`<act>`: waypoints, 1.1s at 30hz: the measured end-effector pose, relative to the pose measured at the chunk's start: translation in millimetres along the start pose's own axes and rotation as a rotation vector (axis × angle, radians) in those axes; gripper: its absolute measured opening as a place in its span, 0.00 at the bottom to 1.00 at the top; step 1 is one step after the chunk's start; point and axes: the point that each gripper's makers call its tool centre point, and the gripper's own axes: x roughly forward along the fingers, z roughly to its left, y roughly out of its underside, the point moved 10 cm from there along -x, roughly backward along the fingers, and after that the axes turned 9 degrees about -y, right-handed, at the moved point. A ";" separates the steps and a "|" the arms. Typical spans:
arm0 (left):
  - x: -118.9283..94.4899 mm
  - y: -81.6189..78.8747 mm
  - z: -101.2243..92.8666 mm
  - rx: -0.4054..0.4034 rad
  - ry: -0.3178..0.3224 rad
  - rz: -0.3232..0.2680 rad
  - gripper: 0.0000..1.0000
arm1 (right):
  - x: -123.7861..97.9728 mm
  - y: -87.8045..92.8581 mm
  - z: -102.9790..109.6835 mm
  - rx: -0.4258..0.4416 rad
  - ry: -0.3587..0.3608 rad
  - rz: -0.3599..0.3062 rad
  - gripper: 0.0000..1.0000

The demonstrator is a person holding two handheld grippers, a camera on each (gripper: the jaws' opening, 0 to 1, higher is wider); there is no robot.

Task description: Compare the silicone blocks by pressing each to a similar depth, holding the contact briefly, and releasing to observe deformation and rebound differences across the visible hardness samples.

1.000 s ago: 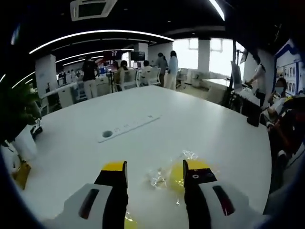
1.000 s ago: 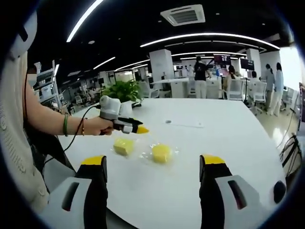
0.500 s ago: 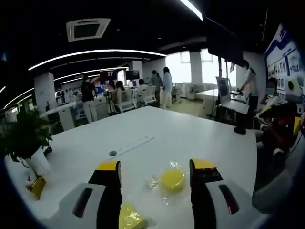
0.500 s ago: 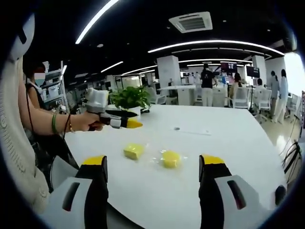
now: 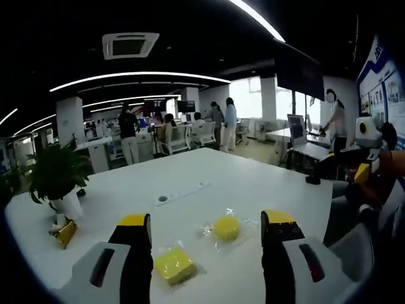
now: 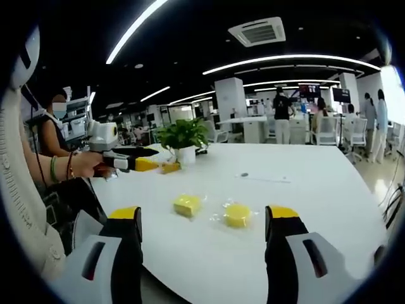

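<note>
1. Square silicone block point(image 5: 173, 265): matt yellow, on clear, crinkled glossy film.
2. Round silicone block point(image 5: 226, 228): matt yellow, on the same kind of shiny wrap.
3. Table point(image 5: 253, 183): smooth white top, faint sheen.
4. Left gripper point(image 5: 205, 225) and right gripper point(image 6: 204, 216): smooth grey plastic bodies, matt black jaws, yellow tips.

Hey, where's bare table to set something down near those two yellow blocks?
Bare white table runs beyond the round block to the far edge strip. It's crowded near the square block and the plant corner.
</note>
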 end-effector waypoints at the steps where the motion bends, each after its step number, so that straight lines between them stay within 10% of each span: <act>1: -3.7 0.1 0.3 -0.013 0.000 -0.007 0.71 | 1.5 0.3 0.1 -0.002 0.002 -0.001 0.75; 26: -93.0 63.1 19.8 -0.251 -0.182 0.077 0.82 | 2.7 22.1 -2.7 0.068 0.115 -0.043 0.76; 33: -105.5 59.6 25.3 -0.278 -0.189 0.009 0.84 | 0.0 27.0 1.2 0.088 0.134 -0.053 0.74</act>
